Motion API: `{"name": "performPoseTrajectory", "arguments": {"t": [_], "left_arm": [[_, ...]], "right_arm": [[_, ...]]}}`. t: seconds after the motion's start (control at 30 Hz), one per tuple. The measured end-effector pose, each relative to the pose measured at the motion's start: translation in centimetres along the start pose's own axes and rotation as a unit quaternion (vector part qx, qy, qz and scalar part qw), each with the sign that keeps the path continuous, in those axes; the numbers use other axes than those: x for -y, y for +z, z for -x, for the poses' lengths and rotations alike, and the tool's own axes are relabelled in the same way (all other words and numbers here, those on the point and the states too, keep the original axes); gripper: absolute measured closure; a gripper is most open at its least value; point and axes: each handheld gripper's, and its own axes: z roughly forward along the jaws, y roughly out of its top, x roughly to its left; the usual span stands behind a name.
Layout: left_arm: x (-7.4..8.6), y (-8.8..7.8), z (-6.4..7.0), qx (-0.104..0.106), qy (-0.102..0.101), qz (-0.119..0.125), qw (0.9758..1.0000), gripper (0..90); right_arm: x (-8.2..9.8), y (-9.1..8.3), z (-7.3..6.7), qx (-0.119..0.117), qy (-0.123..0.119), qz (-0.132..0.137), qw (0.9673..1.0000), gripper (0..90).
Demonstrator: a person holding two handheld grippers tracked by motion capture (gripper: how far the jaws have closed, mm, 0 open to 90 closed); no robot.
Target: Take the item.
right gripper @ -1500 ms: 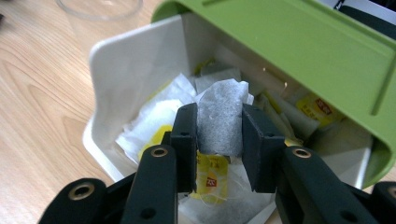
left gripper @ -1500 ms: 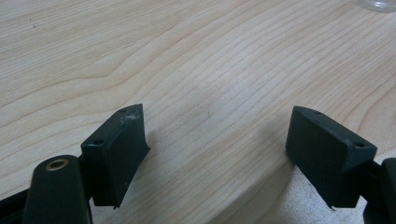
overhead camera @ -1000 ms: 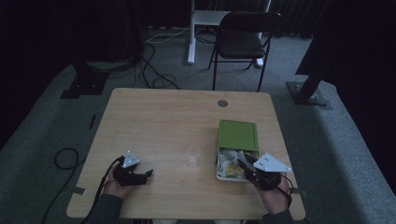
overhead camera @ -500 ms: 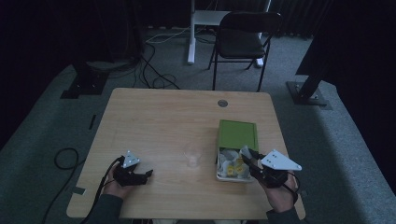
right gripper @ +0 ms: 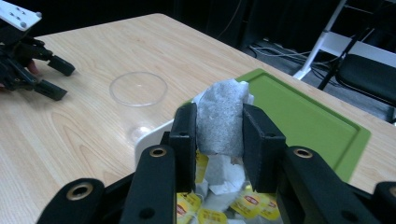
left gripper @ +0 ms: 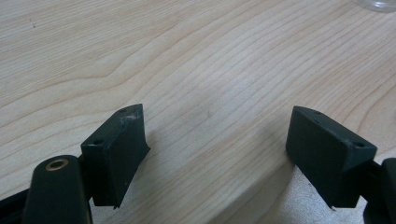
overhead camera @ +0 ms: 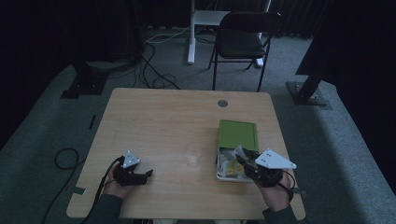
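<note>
In the right gripper view a grey-white tea bag (right gripper: 222, 116) is pinched upright between the jaws of my right gripper (right gripper: 219, 128), held just above a white box (overhead camera: 220, 171) of tea bags with yellow tags (right gripper: 250, 201). From above, the right gripper (overhead camera: 243, 161) hovers over that box at the table's front right. The box's green lid (overhead camera: 238, 134) lies flat behind it. A clear glass (overhead camera: 192, 155) stands in the middle of the table. My left gripper (overhead camera: 148, 174) rests open on the wood at the front left, with nothing between its jaws (left gripper: 215, 140).
The wooden table (overhead camera: 163, 121) has a round cable port (overhead camera: 222, 103) near its far edge. A black folding chair (overhead camera: 243, 39) and a white desk leg (overhead camera: 191, 32) stand behind the table. Cables lie on the grey carpet at the left.
The right gripper has shifted slightly over the box with the tea bag held. The left gripper has stayed still.
</note>
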Motion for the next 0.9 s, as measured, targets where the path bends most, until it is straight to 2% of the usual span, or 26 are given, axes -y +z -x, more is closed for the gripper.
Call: {"name": "performPoseTrajectory", "arguments": {"t": [0.23,0.9], "left_arm": [[0.0,0.0,0.0,0.0,0.0,0.0,1.0,21.1],[0.0,0.0,0.0,0.0,0.0,0.0,1.0,21.1]], "right_arm": [[-0.6,0.8,-0.8,-0.018,-0.009,-0.003,0.9998,67.5],[-2.2,2.4,-1.9,-0.043,-0.017,0.013,0.9989,67.7]]}}
